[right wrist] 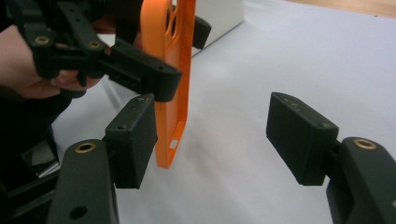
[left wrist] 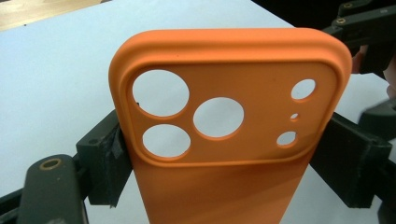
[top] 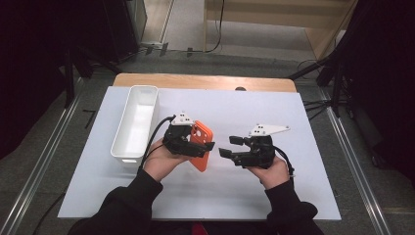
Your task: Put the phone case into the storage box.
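Note:
An orange phone case (top: 201, 145) with round camera holes is held off the table. My left gripper (top: 196, 145) is shut on its two long edges; in the left gripper view the case (left wrist: 224, 116) fills the space between the jaws, camera end up. In the right gripper view the case (right wrist: 173, 79) stands edge-on at the left, just beyond my right gripper's left fingertip. My right gripper (top: 230, 146) is open and empty, a short way to the right of the case, its jaws pointing toward it (right wrist: 212, 140).
A long white bin (top: 135, 122) lies on the white table cover (top: 254, 186) to the left of my left hand. Bare wooden table edge (top: 205, 81) runs along the back. Dark stands and cables flank the table.

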Tool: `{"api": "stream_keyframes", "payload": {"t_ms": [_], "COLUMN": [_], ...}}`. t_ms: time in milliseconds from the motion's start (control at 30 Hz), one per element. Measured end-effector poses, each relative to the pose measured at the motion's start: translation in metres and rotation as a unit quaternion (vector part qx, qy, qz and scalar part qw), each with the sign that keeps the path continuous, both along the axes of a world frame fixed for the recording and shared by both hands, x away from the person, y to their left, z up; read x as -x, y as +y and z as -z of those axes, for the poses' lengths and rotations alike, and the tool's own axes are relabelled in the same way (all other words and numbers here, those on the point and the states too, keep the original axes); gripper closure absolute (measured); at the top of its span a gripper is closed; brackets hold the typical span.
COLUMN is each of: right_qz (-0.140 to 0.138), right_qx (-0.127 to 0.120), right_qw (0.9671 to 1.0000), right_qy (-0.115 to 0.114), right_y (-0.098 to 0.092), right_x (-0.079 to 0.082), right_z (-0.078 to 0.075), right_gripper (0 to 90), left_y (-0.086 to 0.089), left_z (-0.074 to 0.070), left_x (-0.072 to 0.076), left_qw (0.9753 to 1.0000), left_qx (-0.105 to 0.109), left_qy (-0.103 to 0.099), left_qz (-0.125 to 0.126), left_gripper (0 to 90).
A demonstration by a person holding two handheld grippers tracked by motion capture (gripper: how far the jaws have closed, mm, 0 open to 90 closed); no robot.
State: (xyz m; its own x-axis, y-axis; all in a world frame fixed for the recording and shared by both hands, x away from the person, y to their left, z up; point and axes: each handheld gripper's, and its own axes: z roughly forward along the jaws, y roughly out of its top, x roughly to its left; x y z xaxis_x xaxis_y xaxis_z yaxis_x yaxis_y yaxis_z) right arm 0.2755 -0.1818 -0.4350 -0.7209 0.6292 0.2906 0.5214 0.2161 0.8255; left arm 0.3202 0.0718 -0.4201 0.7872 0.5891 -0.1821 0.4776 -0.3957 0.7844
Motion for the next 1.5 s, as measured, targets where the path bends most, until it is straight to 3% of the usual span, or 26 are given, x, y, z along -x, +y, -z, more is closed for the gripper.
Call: {"api": "stream_keyframes", "payload": {"t_ms": [500,1100,1500], "right_qz": [-0.06,-0.046,-0.031], "right_qx": [0.002,0.017,0.02], "right_qw": [0.9982,0.9988,0.9992], "right_qy": [-0.003,0.011,0.014], "right_y": [-0.008,-0.028,-0.038], "right_x": [0.011,0.02,0.027], "right_z": [0.009,0.02,0.027], "right_gripper": [26.2,26.0,25.8], "left_y": [-0.001,0.0,0.002], "left_z": [0.001,0.001,0.001], "left_x": [0.001,0.001,-0.001], "left_qw": [0.9999,0.9999,0.9999], "left_qx": [-0.009,-0.013,-0.009], "left_qy": [-0.005,-0.011,-0.001], "left_qz": [0.001,0.002,0.007], "left_gripper": [15.6,15.6,15.6]}}
